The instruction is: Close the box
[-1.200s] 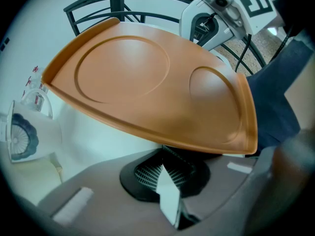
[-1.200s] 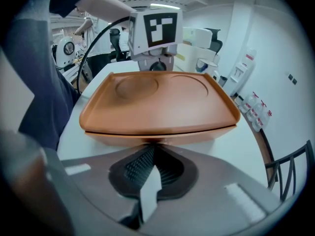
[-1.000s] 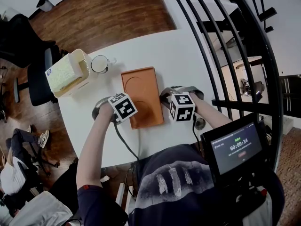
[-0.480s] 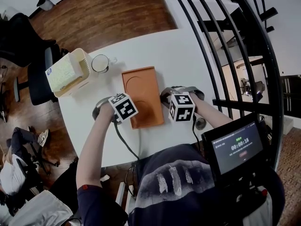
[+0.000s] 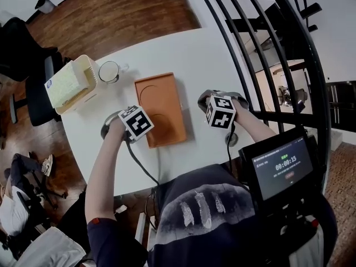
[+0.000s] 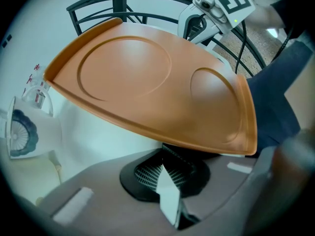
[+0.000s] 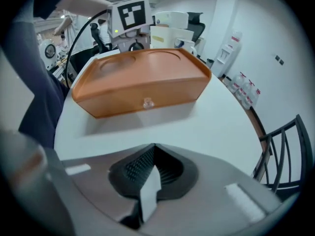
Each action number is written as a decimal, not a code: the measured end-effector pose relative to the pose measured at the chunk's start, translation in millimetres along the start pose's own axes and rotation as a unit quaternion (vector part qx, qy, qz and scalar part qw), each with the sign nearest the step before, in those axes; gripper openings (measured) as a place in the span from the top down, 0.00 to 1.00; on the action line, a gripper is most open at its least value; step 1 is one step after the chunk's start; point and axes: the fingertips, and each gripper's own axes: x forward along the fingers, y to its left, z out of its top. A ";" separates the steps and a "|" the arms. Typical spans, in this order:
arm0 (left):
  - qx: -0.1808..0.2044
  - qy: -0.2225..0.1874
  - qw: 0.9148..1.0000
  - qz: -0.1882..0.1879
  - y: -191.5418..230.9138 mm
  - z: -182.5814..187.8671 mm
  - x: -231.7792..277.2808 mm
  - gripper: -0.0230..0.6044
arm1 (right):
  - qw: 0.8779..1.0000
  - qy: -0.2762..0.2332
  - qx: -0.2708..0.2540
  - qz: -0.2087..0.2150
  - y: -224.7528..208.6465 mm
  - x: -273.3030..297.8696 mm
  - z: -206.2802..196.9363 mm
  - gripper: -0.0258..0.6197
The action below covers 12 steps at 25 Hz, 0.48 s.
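Left gripper view: left gripper (image 6: 170, 154) jaws together, tucked under orange box (image 6: 147, 82) edge; right gripper (image 7: 153, 154) jaws together, empty, apart from box; lid down on white table (image 7: 211, 127).

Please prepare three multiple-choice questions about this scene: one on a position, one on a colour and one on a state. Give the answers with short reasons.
1. Where does the cup stand?
A. on a chair
B. on the table, beside the cream container
C. on the floor

2. What colour is the box?
A. blue
B. green
C. orange

3. How is the right gripper?
A. clamped on the box
B. clear of the box, holding nothing
C. carrying the cup

Answers:
1. B: the head view shows it on the white tabletop next to the container.
2. C: every view shows it orange.
3. B: the right gripper view shows bare table between its jaws and the box.
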 end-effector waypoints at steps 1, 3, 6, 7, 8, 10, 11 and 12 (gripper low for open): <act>0.000 0.001 1.000 0.000 0.9 -0.5 0.4 0.94 | 1.000 0.003 0.006 0.000 -1.8 1.8 -3.0 0.95; 0.000 0.001 1.000 -0.001 2.1 -0.7 0.9 0.94 | 1.000 0.008 0.012 0.003 -2.6 6.2 -5.6 0.95; 0.000 0.002 1.000 -0.001 1.3 0.6 1.4 0.94 | 1.000 0.015 0.009 0.012 2.5 12.3 -6.2 0.95; -0.001 0.001 1.000 0.000 0.8 1.2 1.2 0.94 | 1.000 0.017 0.007 0.014 4.3 13.4 -6.2 0.95; -0.002 0.001 1.000 0.000 0.5 1.6 0.8 0.94 | 1.000 0.019 0.004 0.016 5.2 13.8 -6.2 0.95; -0.003 0.000 1.000 0.001 0.2 1.8 -0.6 0.94 | 1.000 0.021 0.005 0.019 5.0 13.4 -6.0 0.95; -0.003 0.001 1.000 0.001 0.1 1.6 -1.2 0.94 | 1.000 0.020 0.007 0.022 4.7 13.1 -5.8 0.95; -0.003 0.002 1.000 0.000 -0.2 1.5 -1.7 0.94 | 0.999 0.019 0.008 0.024 4.7 13.1 -5.6 0.95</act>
